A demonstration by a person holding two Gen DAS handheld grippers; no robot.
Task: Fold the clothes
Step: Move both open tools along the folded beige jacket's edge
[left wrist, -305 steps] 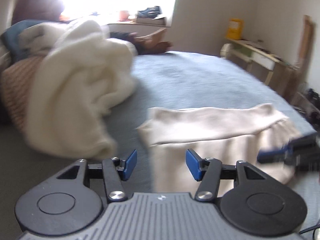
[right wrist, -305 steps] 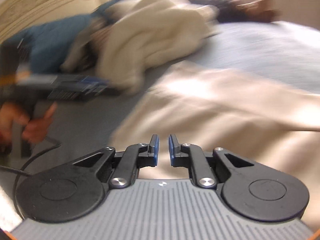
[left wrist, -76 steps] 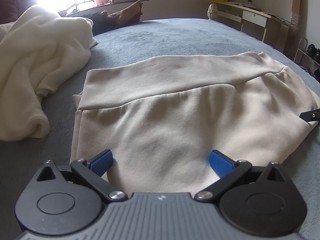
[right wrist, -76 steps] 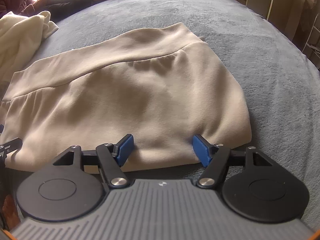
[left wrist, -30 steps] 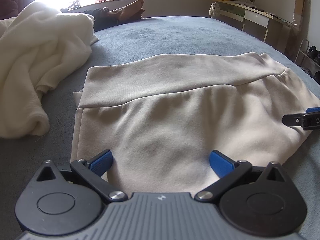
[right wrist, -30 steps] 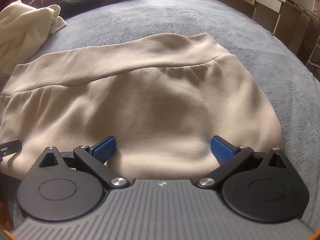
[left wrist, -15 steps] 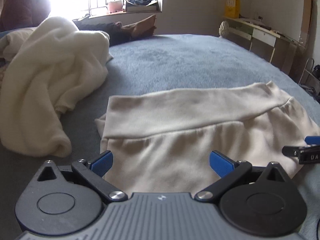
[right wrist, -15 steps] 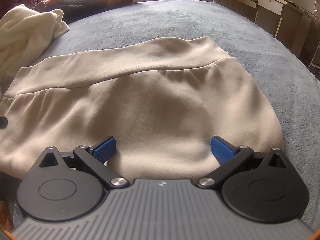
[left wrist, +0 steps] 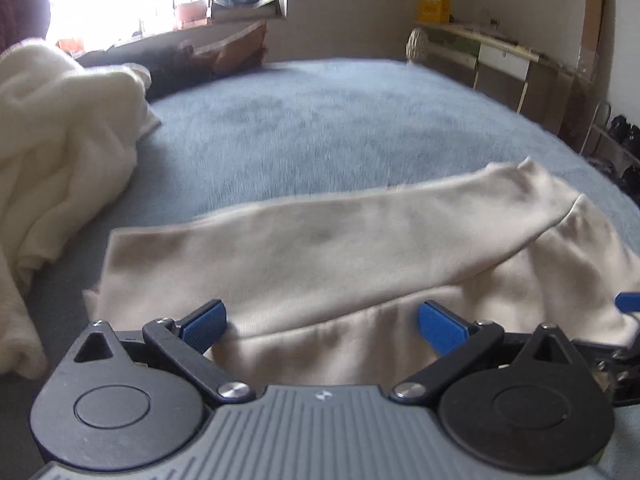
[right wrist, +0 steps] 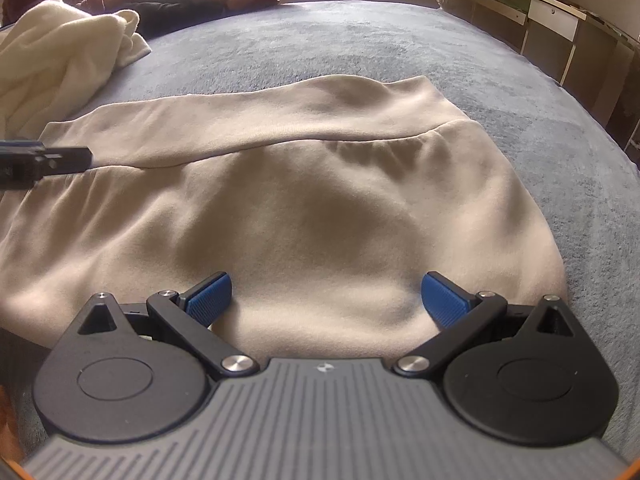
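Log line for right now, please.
step: fold | beige garment: flat on bed | left tool: open | right tool: open

A bed [left wrist: 320, 128] covered in blue-grey plush fabric is seen in both views. A folded beige garment [right wrist: 320, 184] is laid flat on it, its ribbed band turned away from the cameras. A crumpled cream blanket [left wrist: 60, 140] is heaped on the cover, near the garment's left side.

2 low wrist views, close over the beige garment [left wrist: 360, 240] (shared), both facing the far window.
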